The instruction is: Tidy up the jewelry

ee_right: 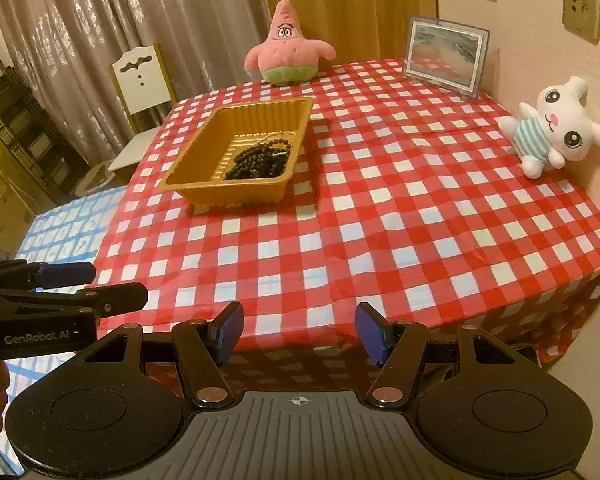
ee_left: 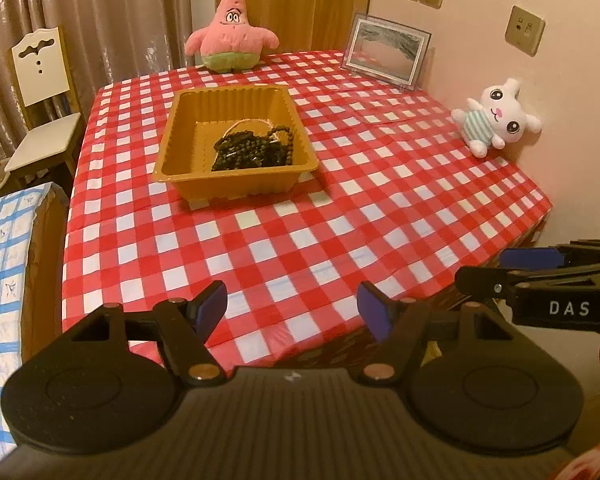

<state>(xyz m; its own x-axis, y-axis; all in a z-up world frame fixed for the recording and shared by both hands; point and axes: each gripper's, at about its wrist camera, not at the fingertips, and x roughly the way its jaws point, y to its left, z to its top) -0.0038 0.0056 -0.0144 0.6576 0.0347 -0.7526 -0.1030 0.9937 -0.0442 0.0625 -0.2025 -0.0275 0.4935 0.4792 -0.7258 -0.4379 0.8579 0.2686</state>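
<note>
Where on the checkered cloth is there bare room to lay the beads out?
Bare cloth runs from the gold plastic tray to the near edge, and right toward the white bunny plush. Dark bead strands crowd the tray's right half.

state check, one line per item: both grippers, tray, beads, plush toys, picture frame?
left gripper: open, empty, held off the near table edge
right gripper: open, empty, held off the near table edge
tray: upright on the tablecloth, uncovered
beads: heaped in the tray's right part
pink star plush: sitting upright at the far edge
white bunny plush: leaning by the wall
picture frame: standing upright
</note>
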